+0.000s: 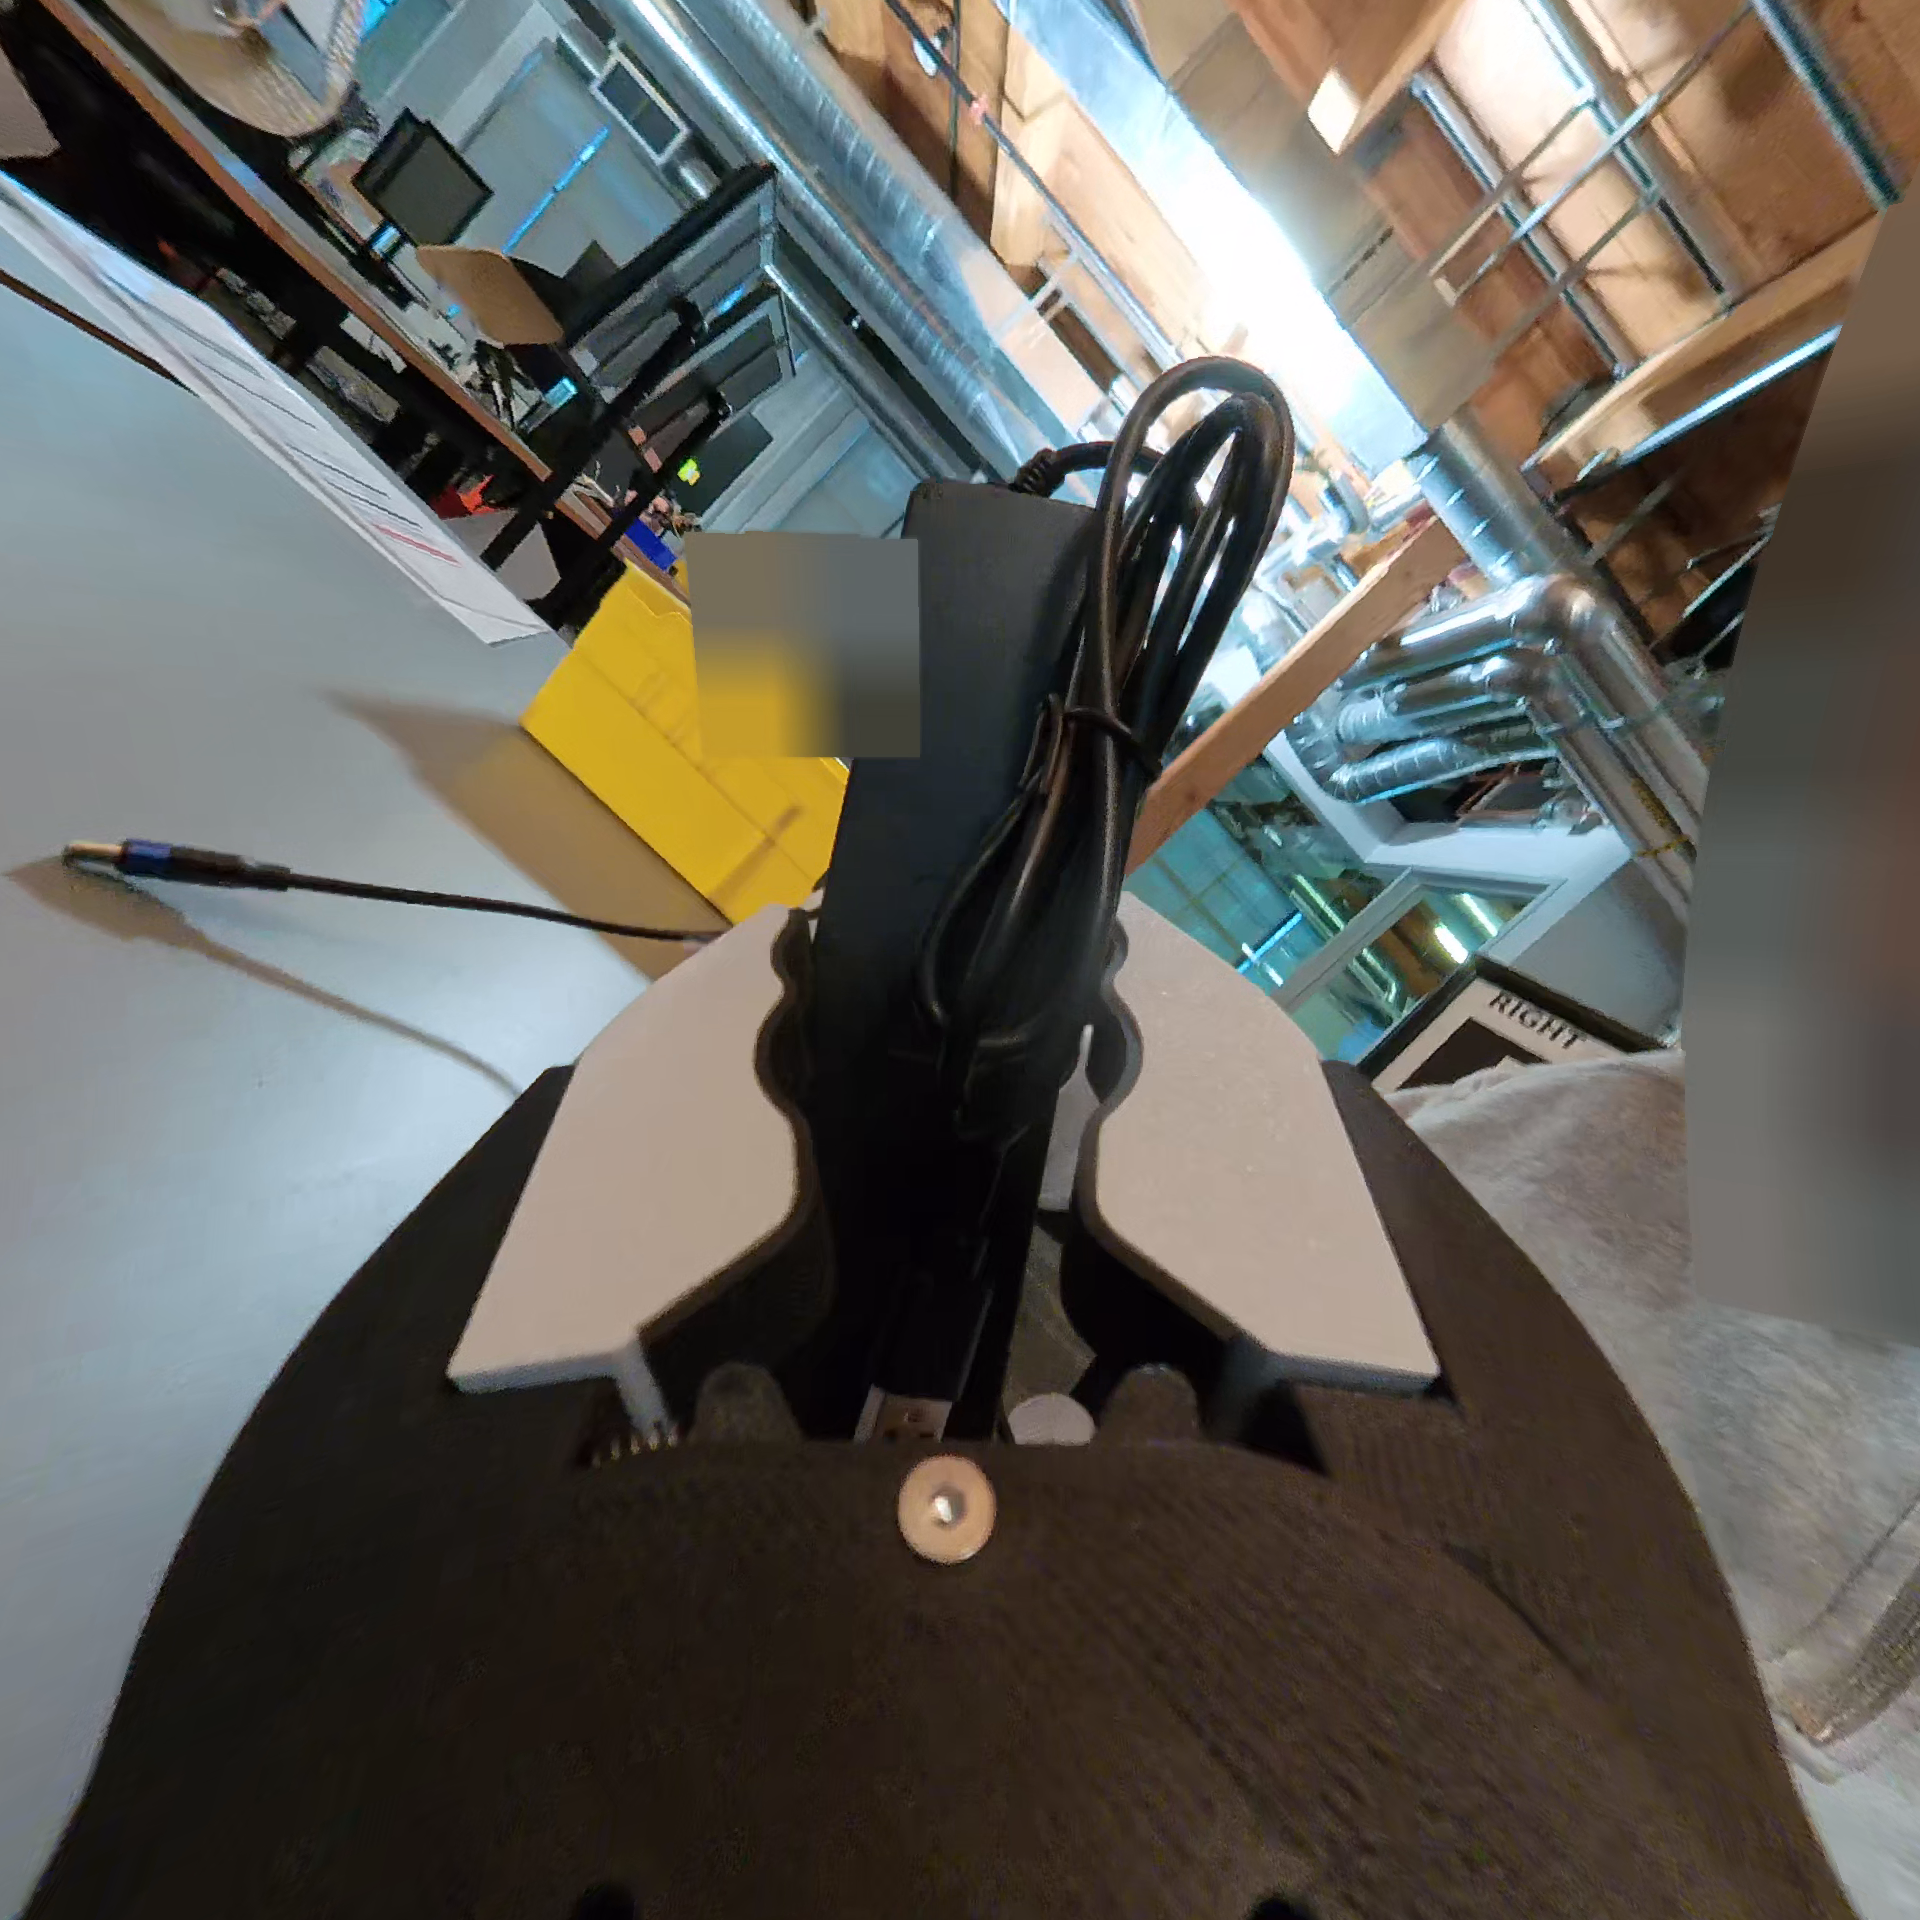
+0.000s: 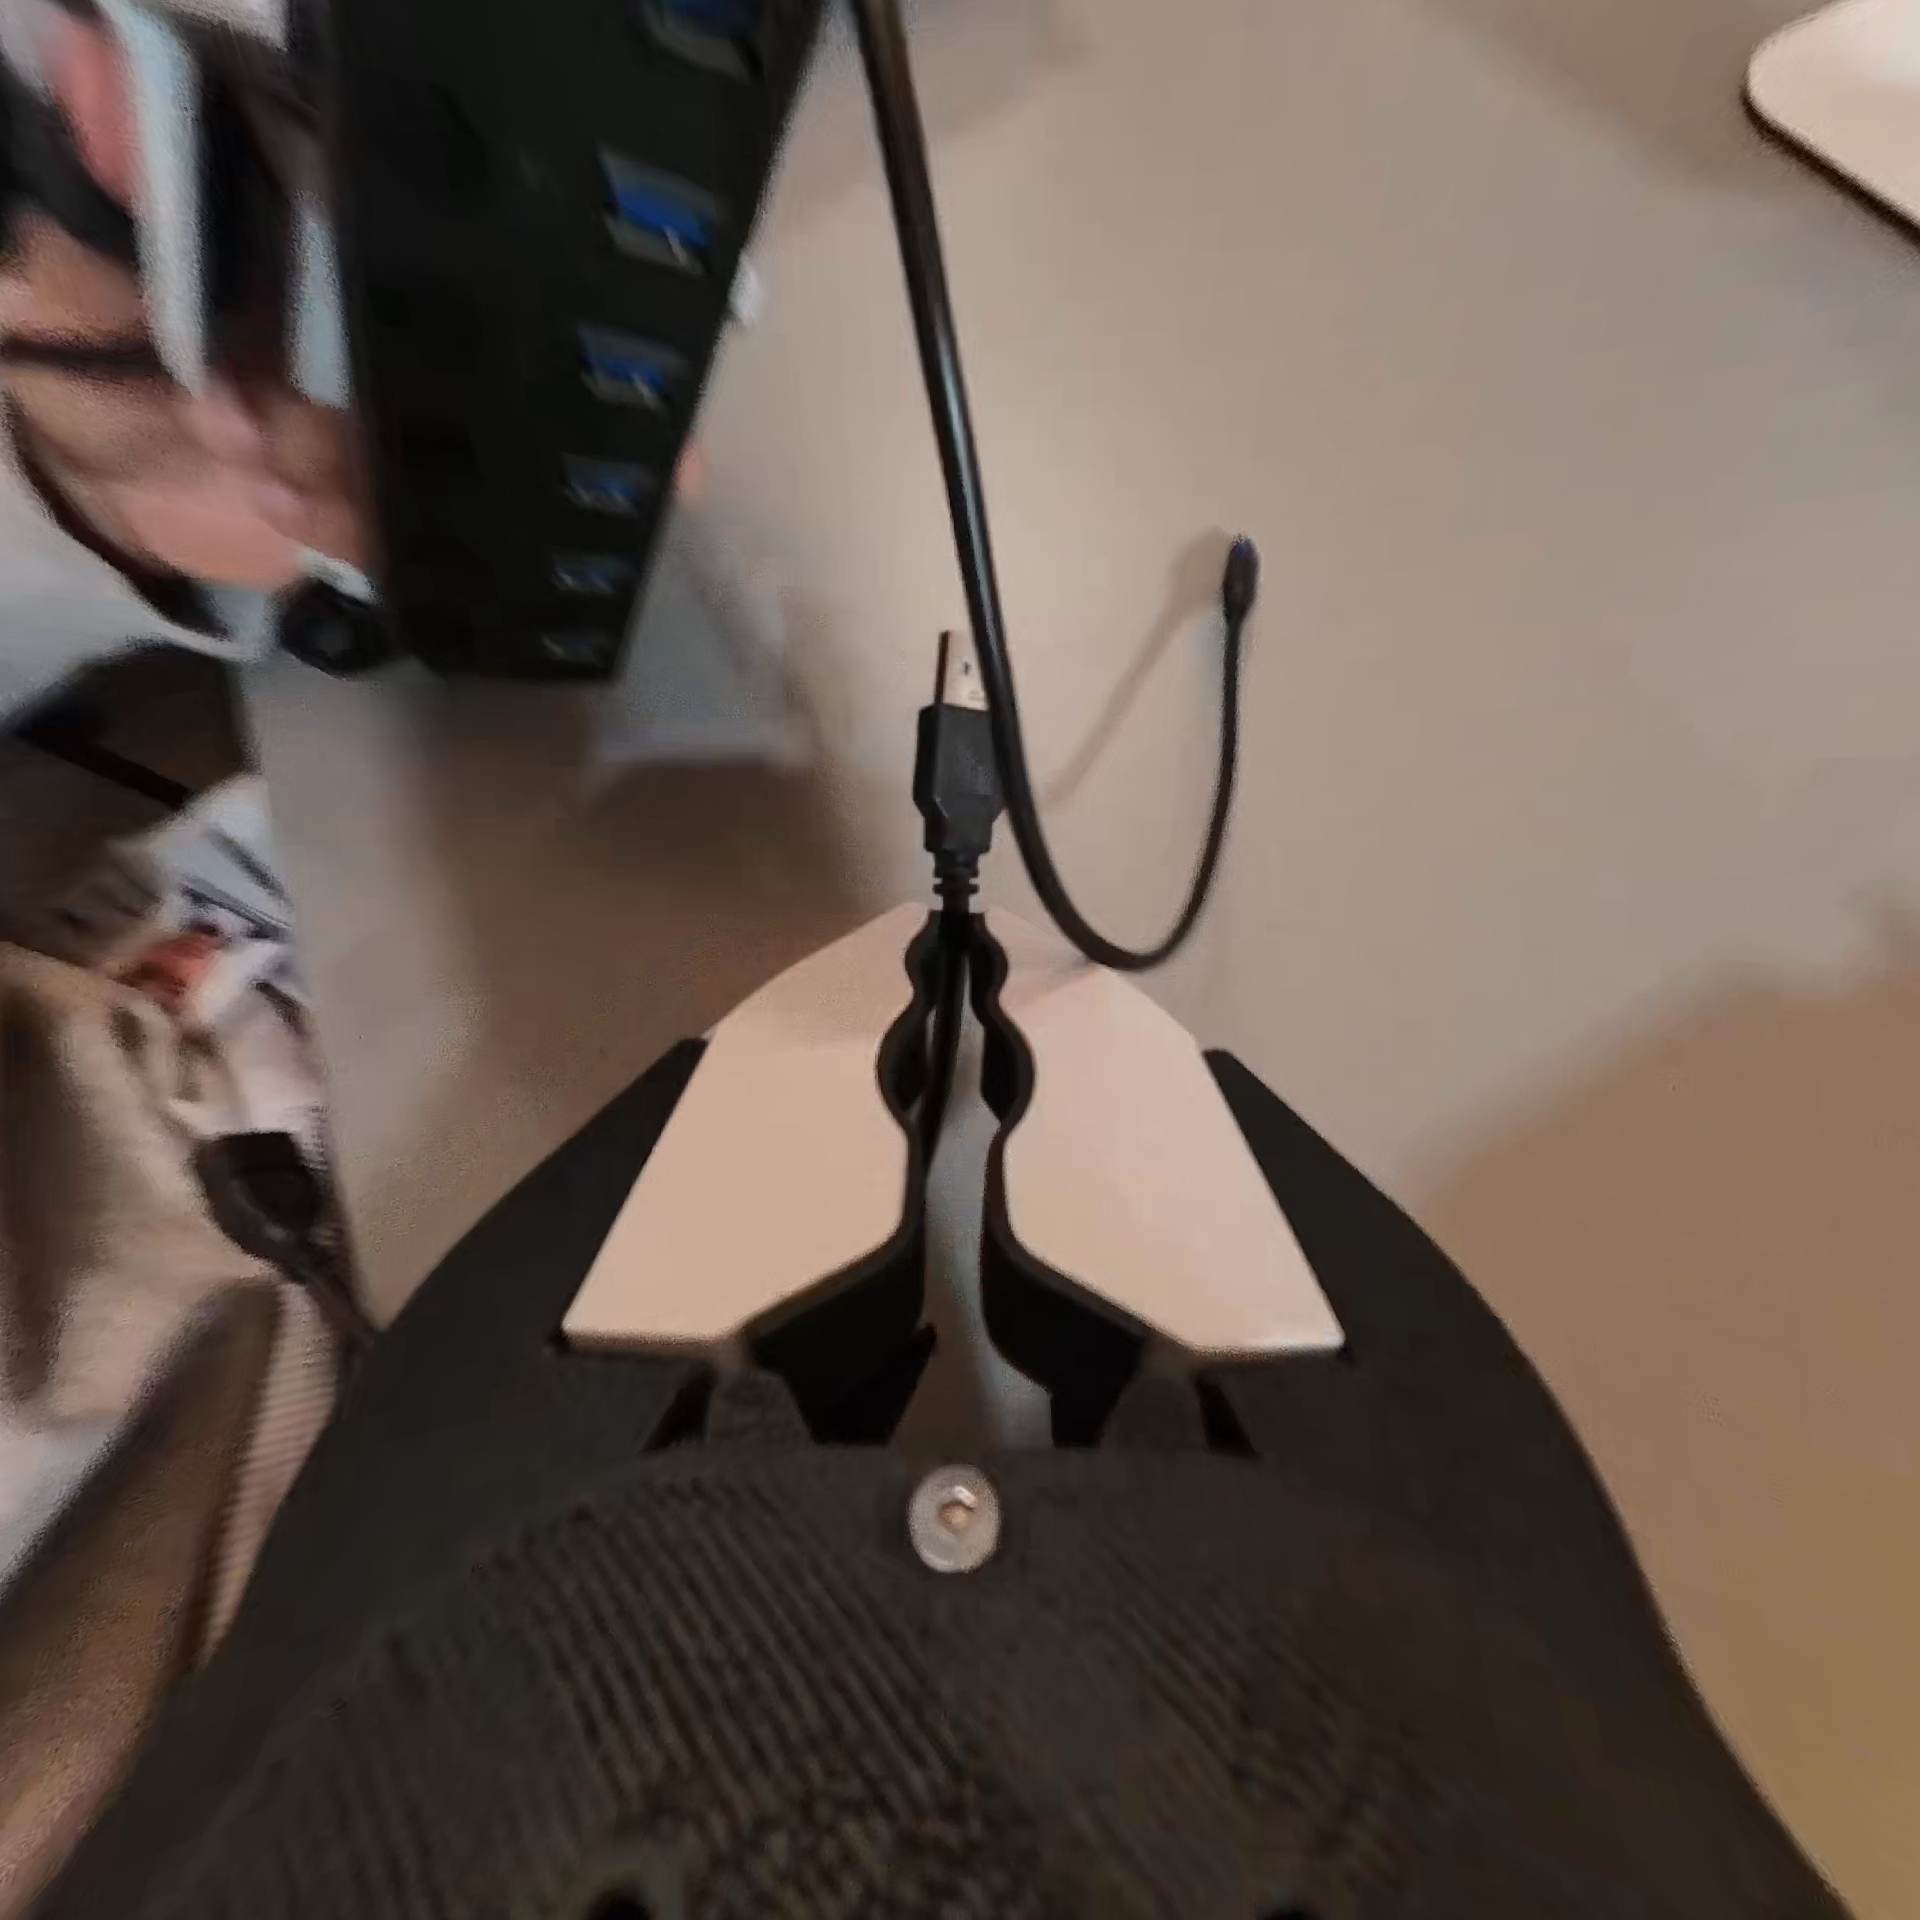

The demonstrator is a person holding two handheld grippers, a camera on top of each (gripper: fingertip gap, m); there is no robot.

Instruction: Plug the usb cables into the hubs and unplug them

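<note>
The left gripper [image 1: 951,997] is clamping a black USB hub [image 1: 966,748] with its own bundled cord [image 1: 1132,665], lifted off the white table [image 1: 208,1039]. The right gripper [image 2: 951,935] is pinching a black USB cable [image 2: 954,774] just behind its plug, which is pointing, as far as the blur allows, toward the hub's blue ports [image 2: 660,213]. Another USB cable [image 1: 177,862] is lying on the table.
</note>
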